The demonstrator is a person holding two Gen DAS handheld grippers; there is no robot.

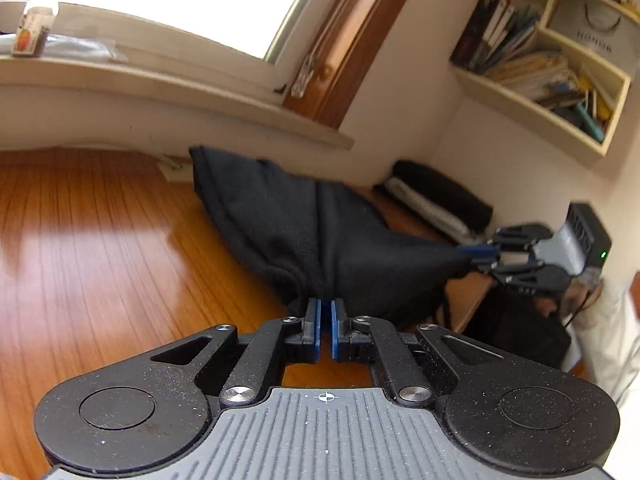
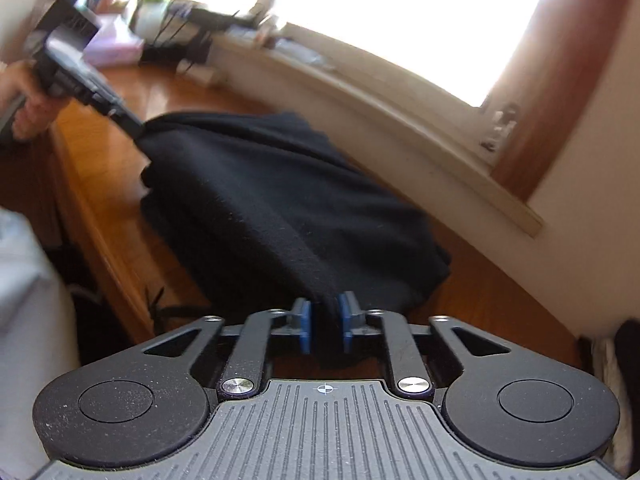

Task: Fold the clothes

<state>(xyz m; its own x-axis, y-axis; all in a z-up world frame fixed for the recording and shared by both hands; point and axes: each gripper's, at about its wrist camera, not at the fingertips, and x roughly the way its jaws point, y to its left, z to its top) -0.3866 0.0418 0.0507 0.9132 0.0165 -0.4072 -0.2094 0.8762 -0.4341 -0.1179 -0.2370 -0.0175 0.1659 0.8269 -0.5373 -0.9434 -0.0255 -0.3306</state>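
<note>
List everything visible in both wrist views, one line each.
garment: one, black, on the table, held at two edges
table: one, orange-brown wood, under the garment
windowsill: one, cream, behind the table
bookshelf: one, cream, on the wall, full of books
folded pile: one, black and white, far table corner
left tongs: one, black with blue pads, pinching the garment
right tongs: one, same colours, garment between the pads
hand: one, gripping the left tongs' handle

Both claws seemingly clamped.
</note>
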